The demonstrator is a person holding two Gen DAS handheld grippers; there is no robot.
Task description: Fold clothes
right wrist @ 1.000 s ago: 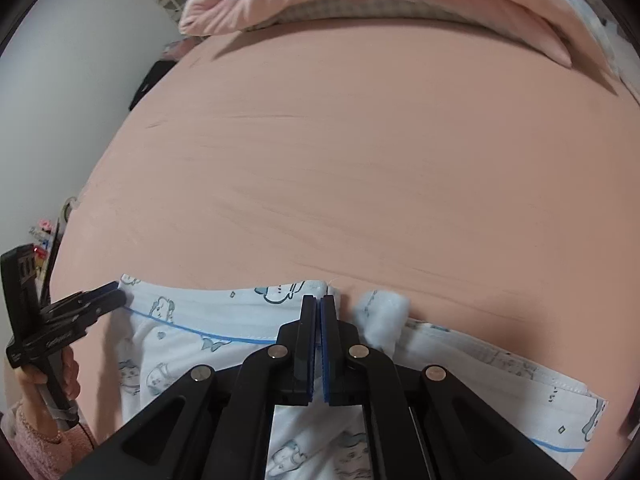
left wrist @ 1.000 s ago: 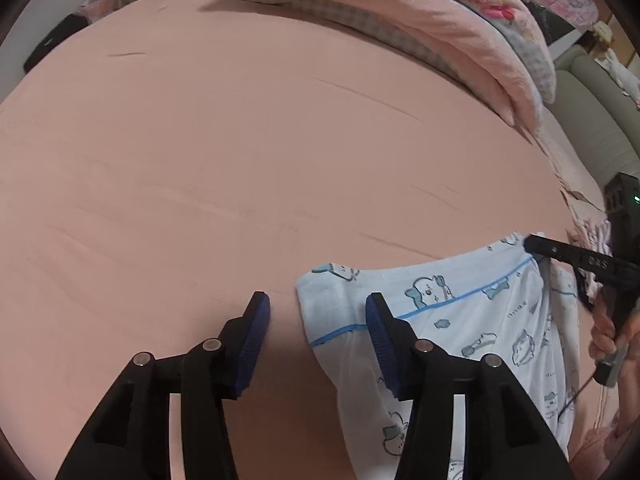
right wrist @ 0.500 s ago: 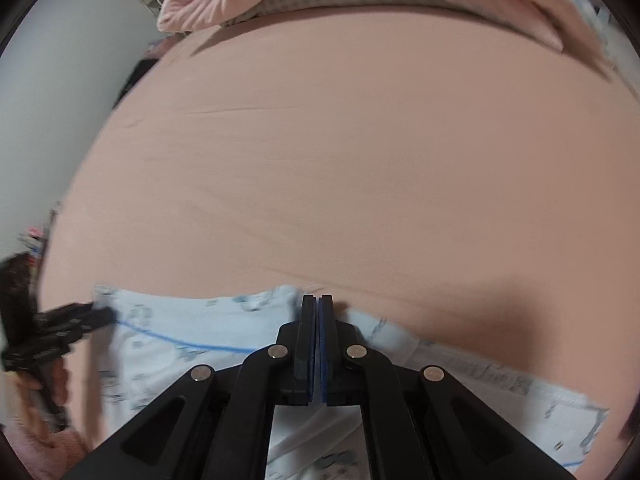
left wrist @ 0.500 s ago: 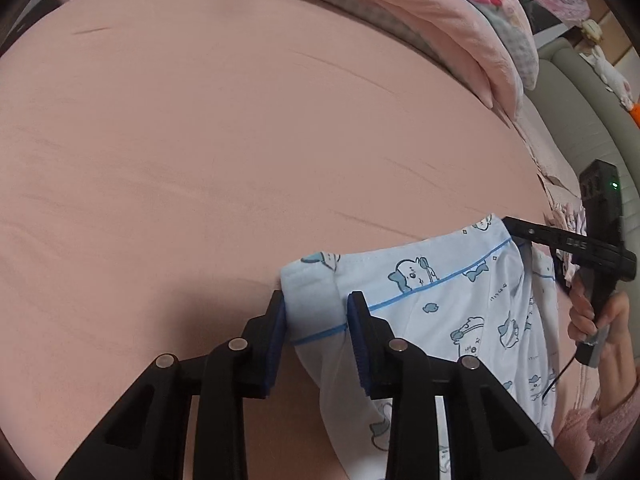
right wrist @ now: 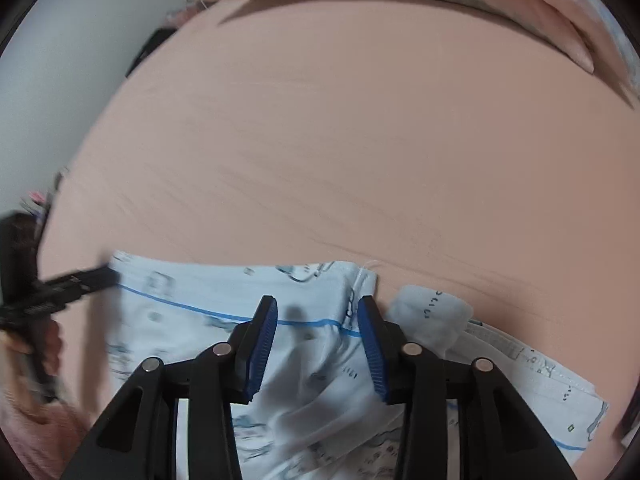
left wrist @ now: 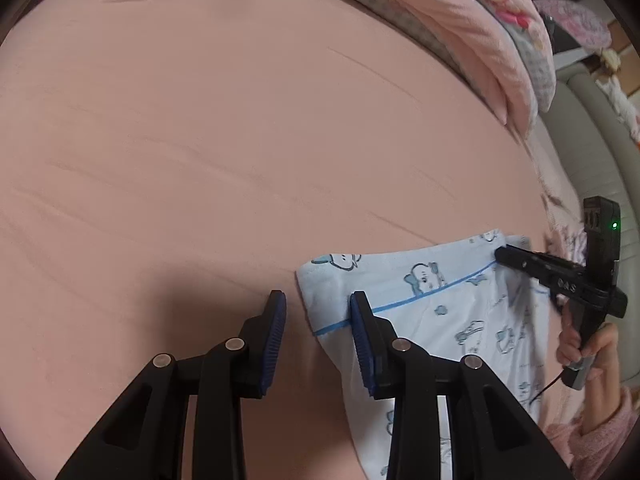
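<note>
One pale-blue printed garment point(left wrist: 432, 300) lies flat at the near edge of the pink bed sheet point(left wrist: 240, 140), its blue-striped hem running left to right. Two grippers: left gripper point(left wrist: 318, 320) spread wide at the garment's left corner; right gripper point(right wrist: 316, 332) spread wide above the hem, grasping nothing.

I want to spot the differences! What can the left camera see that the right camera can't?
Only the left view shows the grey sofa and a green light on the right gripper. Only the right view shows the wall and a folded white flap. Both show the blue cartoon cloth, pink bed, pillows, and both open grippers, including the left gripper.
</note>
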